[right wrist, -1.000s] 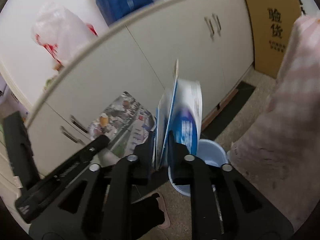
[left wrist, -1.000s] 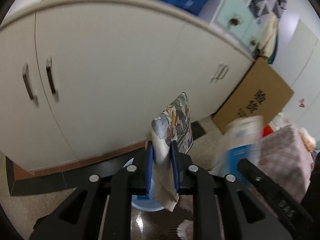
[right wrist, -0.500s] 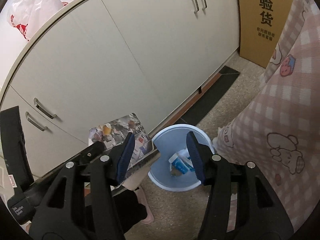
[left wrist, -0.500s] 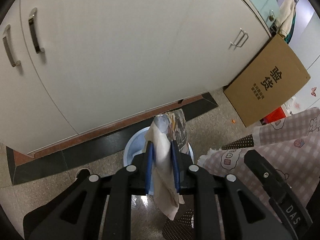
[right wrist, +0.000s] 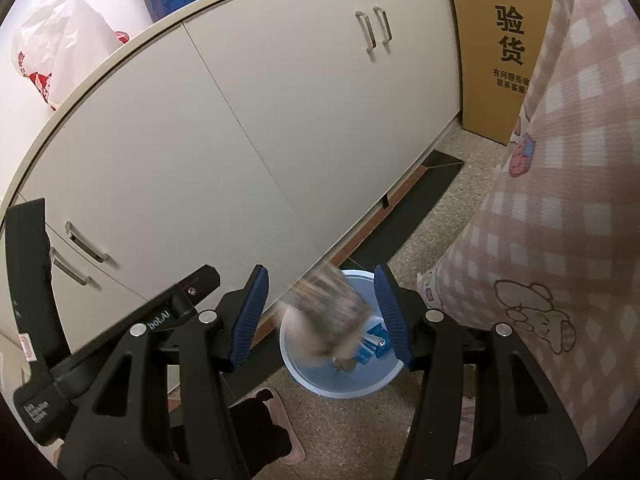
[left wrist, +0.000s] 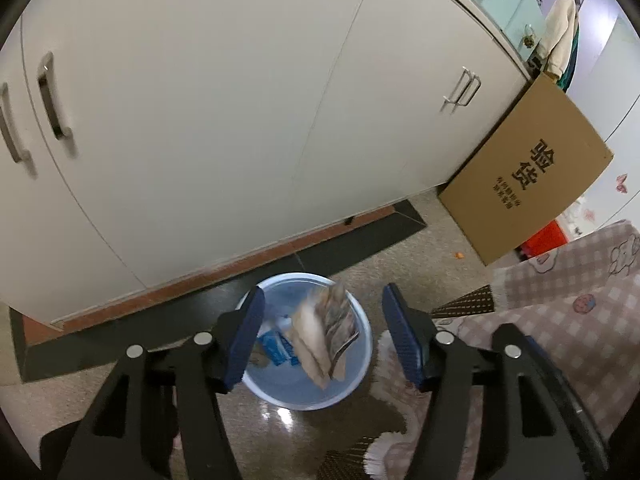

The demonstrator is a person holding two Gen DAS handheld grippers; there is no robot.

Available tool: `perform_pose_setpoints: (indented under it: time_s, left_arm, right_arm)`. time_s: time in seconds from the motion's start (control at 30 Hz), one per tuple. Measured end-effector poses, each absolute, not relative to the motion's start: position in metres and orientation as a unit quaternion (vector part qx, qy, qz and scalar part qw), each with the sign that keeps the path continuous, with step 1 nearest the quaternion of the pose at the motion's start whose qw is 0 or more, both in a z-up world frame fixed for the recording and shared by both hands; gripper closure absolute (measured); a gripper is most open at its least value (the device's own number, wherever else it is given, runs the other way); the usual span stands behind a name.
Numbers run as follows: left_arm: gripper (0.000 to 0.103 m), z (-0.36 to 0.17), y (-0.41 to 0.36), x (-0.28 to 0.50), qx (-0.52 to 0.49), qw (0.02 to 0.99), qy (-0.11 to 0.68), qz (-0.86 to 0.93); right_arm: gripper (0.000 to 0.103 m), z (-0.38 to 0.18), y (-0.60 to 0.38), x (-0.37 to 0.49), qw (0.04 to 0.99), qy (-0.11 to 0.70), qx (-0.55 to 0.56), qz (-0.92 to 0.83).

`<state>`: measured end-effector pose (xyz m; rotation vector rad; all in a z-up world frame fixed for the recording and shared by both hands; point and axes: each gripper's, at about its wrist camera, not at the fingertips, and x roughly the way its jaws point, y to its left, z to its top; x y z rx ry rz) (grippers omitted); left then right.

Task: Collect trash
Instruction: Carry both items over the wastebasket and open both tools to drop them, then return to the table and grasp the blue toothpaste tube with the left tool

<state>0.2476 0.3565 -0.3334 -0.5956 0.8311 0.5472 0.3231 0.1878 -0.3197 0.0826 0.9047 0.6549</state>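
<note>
A light blue bin (left wrist: 352, 376) stands on the floor by the white cabinets; it also shows in the right wrist view (right wrist: 320, 384). A crumpled printed paper (left wrist: 324, 336) is falling into it, blurred in the right wrist view (right wrist: 324, 312). A blue and white carton (left wrist: 276, 346) lies inside the bin, also seen in the right wrist view (right wrist: 374, 346). My left gripper (left wrist: 324, 336) is open and empty above the bin. My right gripper (right wrist: 324, 312) is open and empty above the bin too.
White cabinet doors (left wrist: 200, 120) run along the back. A brown cardboard box (left wrist: 528, 168) leans at the right. A pink checked cloth (right wrist: 560, 200) hangs at the right. A rug (left wrist: 404, 432) lies beside the bin. A pink slipper (right wrist: 288, 432) is on the floor.
My left gripper opened and let go of the printed paper, which now drops into the bin. The right gripper earlier released the carton into the bin and stays open.
</note>
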Motion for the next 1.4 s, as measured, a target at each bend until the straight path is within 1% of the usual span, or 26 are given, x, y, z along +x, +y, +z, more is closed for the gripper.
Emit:
perform_pose_setpoints:
  time_s: [0.2, 0.37, 0.53, 0.73, 0.87, 1.07, 1.17, 1.4]
  left_arm:
    - [0.043, -0.315, 0.351, 0.233, -0.287, 0.839, 0.385, 0.255]
    - [0.043, -0.278, 0.338, 0.216, -0.279, 0.856, 0.363, 0.242]
    - [0.042, -0.23, 0.317, 0.198, -0.272, 0.877, 0.328, 0.22]
    - [0.039, -0.176, 0.273, 0.186, -0.252, 0.903, 0.296, 0.183]
    - [0.038, -0.153, 0.229, 0.193, -0.227, 0.917, 0.295, 0.145]
    - [0.036, -0.141, 0.149, 0.215, -0.175, 0.929, 0.323, 0.055]
    - [0.036, -0.14, 0.105, 0.231, -0.143, 0.93, 0.338, 0.012]
    - [0.035, -0.146, 0.016, 0.266, -0.068, 0.922, 0.375, -0.07]
  right_arm:
    - [0.047, -0.298, 0.181, 0.312, 0.848, 0.419, 0.044, 0.321]
    - [0.047, -0.266, 0.174, 0.296, 0.856, 0.394, 0.048, 0.33]
    - [0.045, -0.218, 0.152, 0.276, 0.875, 0.353, 0.056, 0.327]
    - [0.042, -0.17, 0.103, 0.252, 0.896, 0.31, 0.074, 0.31]
    - [0.041, -0.15, 0.06, 0.242, 0.91, 0.292, 0.087, 0.283]
    - [0.037, -0.144, -0.027, 0.237, 0.929, 0.284, 0.104, 0.215]
    - [0.035, -0.144, -0.069, 0.234, 0.942, 0.276, 0.092, 0.167]
    - [0.033, -0.161, -0.167, 0.237, 0.944, 0.294, 0.121, 0.094]
